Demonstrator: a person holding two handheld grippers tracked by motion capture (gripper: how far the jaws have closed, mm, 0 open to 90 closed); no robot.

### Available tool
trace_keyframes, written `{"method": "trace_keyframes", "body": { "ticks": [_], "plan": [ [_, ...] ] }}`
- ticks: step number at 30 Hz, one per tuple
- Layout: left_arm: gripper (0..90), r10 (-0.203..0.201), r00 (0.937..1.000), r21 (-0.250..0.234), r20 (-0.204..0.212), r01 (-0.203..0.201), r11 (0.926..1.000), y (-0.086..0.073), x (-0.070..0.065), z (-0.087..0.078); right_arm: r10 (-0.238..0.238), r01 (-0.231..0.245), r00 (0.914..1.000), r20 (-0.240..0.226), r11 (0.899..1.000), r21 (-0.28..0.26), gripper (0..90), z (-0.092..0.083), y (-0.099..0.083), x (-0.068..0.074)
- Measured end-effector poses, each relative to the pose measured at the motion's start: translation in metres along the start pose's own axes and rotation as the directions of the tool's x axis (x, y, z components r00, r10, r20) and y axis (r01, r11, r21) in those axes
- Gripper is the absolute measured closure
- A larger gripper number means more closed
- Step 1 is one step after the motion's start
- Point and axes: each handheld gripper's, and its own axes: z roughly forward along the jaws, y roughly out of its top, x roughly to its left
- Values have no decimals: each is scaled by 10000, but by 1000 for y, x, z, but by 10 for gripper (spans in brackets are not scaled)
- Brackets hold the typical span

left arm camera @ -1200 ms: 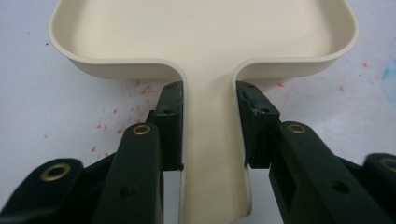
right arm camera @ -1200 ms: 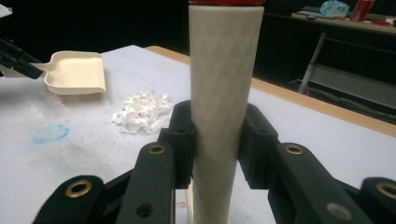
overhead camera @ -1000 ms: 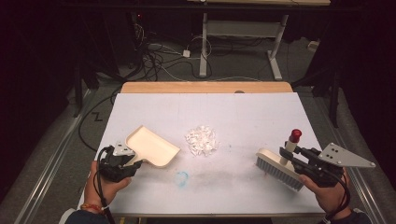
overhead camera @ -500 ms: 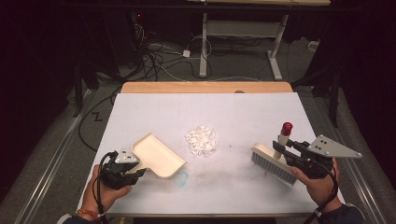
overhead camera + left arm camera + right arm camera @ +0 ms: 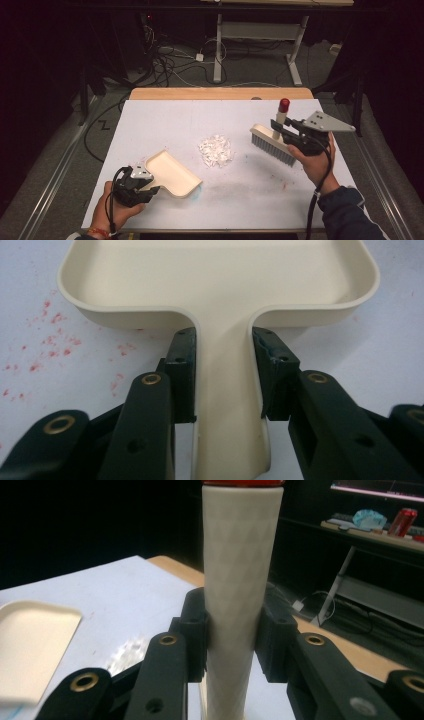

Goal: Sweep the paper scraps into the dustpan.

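Observation:
A cream dustpan [image 5: 172, 172] lies on the white table [image 5: 165, 120] at the front left. My left gripper [image 5: 150, 187] is shut on its handle [image 5: 222, 390], one jaw pressing each side. A small pile of white scraps [image 5: 216, 150] sits mid-table, between pan and brush. At the right, a hand brush [image 5: 272, 145] with grey bristles is held above the table. My right gripper [image 5: 281, 128] is shut on its white handle [image 5: 239, 600], which stands upright and ends in a red tip [image 5: 284, 104]. The dustpan [image 5: 30, 645] appears at the left of the right gripper view.
Faint red and blue stains [image 5: 260, 185] mark the table's front area. A wooden strip [image 5: 220, 93] runs along the far edge. Beyond it are desk legs [image 5: 218, 50] and cables [image 5: 170, 65] on the floor. A red can [image 5: 402, 522] stands on a shelf.
The right gripper lifted the brush and carried it away from the front edge, toward the scraps. The left gripper drew the dustpan toward the front edge and a little right.

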Motion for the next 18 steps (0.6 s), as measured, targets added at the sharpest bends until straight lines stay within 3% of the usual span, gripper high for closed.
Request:
{"method": "trace_keyframes", "body": {
  "ticks": [4, 9, 11, 15, 18],
  "plan": [
    [636, -15, 9997, -17, 232, 16, 10000, 0, 4, 6, 232, -231, 9995, -233, 9997, 70, 708, 36, 5, -6],
    [635, 35, 9998, 69, 219, -36, 10000, 2, 2, 10, 197, -202, 9997, 132, 9991, 377, 708, 81, 8, -7],
    [635, 53, 9996, 53, 284, -54, 10000, 4, -1, 12, 115, -123, 9996, 276, 9995, 299, 707, 96, 10, -6],
    [635, 247, 9994, 106, 227, -250, 9996, 7, -7, 13, -154, 154, 9998, 144, 9999, 20, 707, 123, 13, 0],
    [635, 340, 9989, 113, 324, -344, 9993, 8, -9, 14, -3, 3, 9999, 158, 10000, -32, 707, 141, 12, 4]
  ]
}}
